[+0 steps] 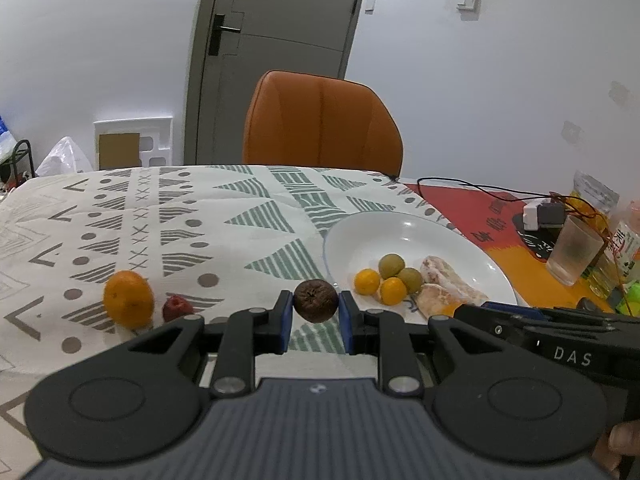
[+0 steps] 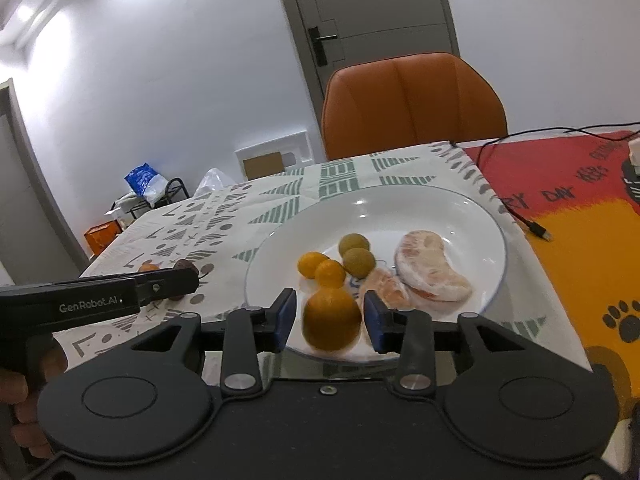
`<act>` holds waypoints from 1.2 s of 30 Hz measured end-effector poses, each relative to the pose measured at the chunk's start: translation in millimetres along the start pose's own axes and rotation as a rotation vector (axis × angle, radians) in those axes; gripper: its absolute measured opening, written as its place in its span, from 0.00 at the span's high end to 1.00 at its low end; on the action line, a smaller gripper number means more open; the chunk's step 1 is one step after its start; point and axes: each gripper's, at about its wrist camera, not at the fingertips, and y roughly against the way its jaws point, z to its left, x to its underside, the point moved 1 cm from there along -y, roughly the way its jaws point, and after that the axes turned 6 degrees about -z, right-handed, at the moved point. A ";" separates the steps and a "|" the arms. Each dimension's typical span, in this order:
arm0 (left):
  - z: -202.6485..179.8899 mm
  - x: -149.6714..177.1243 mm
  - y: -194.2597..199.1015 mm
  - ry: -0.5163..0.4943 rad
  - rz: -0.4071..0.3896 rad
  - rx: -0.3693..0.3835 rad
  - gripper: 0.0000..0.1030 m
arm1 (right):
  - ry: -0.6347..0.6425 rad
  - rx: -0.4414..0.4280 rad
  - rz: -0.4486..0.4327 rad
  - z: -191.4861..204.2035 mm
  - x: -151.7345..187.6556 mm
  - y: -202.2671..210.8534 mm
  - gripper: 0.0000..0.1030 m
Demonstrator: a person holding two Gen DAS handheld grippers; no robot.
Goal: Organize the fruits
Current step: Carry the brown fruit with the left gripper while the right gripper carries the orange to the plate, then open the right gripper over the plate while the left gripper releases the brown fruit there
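Observation:
My left gripper [image 1: 316, 314] is shut on a dark brown round fruit [image 1: 315, 299], held just left of the white plate [image 1: 400, 222]. On the patterned cloth to its left lie an orange [image 1: 128, 299] and a small red fruit [image 1: 177, 308]. My right gripper [image 2: 330, 306] hangs over the plate's near rim [image 2: 400, 200]. A blurred orange [image 2: 332, 322] sits between its blue pads with a thin gap on each side, so it is open. In the plate lie two small oranges [image 2: 320, 268], two green fruits [image 2: 357, 254] and peeled pomelo segments [image 2: 432, 268].
An orange chair [image 1: 320, 120] stands behind the table. To the right, on a red and orange mat [image 2: 580, 208], are a plastic cup [image 1: 574, 250], bottles [image 1: 624, 248], a charger [image 1: 540, 214] and a black cable [image 2: 532, 226].

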 end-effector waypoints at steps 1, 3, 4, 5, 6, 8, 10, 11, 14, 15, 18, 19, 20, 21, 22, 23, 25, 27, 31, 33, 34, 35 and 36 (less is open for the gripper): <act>-2.0 -0.4 -0.7 -0.003 0.001 0.003 0.78 | 0.000 0.002 -0.002 -1.4 -0.6 0.7 0.60; -5.8 -1.1 -2.3 -0.010 0.001 0.009 0.78 | -0.001 0.006 -0.009 -4.0 -1.4 2.7 0.58; -8.0 -1.6 -3.0 -0.014 0.001 0.013 0.78 | -0.004 0.007 -0.012 -5.8 -1.6 3.8 0.58; -10.3 -2.3 -3.8 -0.019 0.000 0.016 0.78 | -0.007 0.010 -0.014 -7.3 -1.9 4.6 0.58; -12.7 -2.6 -4.8 -0.022 0.000 0.020 0.78 | -0.010 0.013 -0.015 -9.0 -2.0 5.4 0.58; -16.9 -3.0 -6.9 -0.029 0.001 0.028 0.78 | -0.015 0.018 -0.016 -11.8 -2.0 7.1 0.58; -20.7 -3.2 -8.6 -0.034 0.002 0.037 0.78 | -0.017 0.020 -0.017 -13.8 -2.2 8.0 0.58; -22.5 -3.2 -9.9 -0.037 0.003 0.041 0.78 | -0.017 0.021 -0.018 -14.5 -2.2 8.8 0.58; -28.0 -3.3 -13.1 -0.044 0.006 0.054 0.78 | -0.017 0.025 -0.021 -16.7 -2.4 11.2 0.58; -29.7 -3.6 -14.1 -0.047 0.007 0.057 0.78 | -0.017 0.027 -0.023 -17.0 -2.6 12.0 0.58; -34.7 -4.9 -17.2 -0.055 0.009 0.069 0.78 | -0.021 0.034 -0.027 -19.8 -3.7 13.4 0.58; -36.7 -5.6 -18.0 -0.058 0.008 0.075 0.78 | -0.022 0.035 -0.028 -21.0 -3.9 13.8 0.58; -38.5 -6.2 -18.7 -0.061 0.008 0.079 0.78 | -0.023 0.036 -0.030 -22.1 -4.1 14.2 0.58; -40.4 -6.7 -19.4 -0.064 0.007 0.083 0.78 | -0.024 0.036 -0.031 -22.8 -4.4 14.3 0.58; -42.4 -7.4 -19.9 -0.067 0.007 0.087 0.78 | -0.025 0.037 -0.032 -23.5 -4.5 14.2 0.58; -44.1 -7.8 -19.8 -0.069 0.006 0.090 0.78 | -0.025 0.037 -0.033 -24.0 -4.7 14.4 0.58; -47.0 -8.7 -20.5 -0.071 0.006 0.097 0.78 | -0.026 0.037 -0.035 -25.1 -5.2 14.7 0.58; -49.3 -9.8 -20.9 -0.072 0.005 0.106 0.78 | -0.026 0.037 -0.038 -25.6 -5.9 15.8 0.58; -53.2 -11.1 -21.1 -0.077 0.003 0.114 0.77 | -0.031 0.038 -0.042 -27.6 -6.8 17.4 0.58; -54.3 -11.6 -20.4 -0.080 -0.002 0.115 0.77 | -0.034 0.038 -0.043 -28.2 -6.8 17.5 0.58; -54.6 -12.0 -19.7 -0.082 -0.007 0.111 0.77 | -0.035 0.038 -0.043 -27.7 -6.5 17.9 0.58; -54.5 -12.6 -19.3 -0.085 -0.006 0.107 0.74 | -0.035 0.037 -0.043 -27.1 -6.2 18.2 0.58; -53.8 -12.9 -19.0 -0.083 -0.003 0.105 0.74 | -0.035 0.036 -0.043 -26.5 -6.2 18.0 0.58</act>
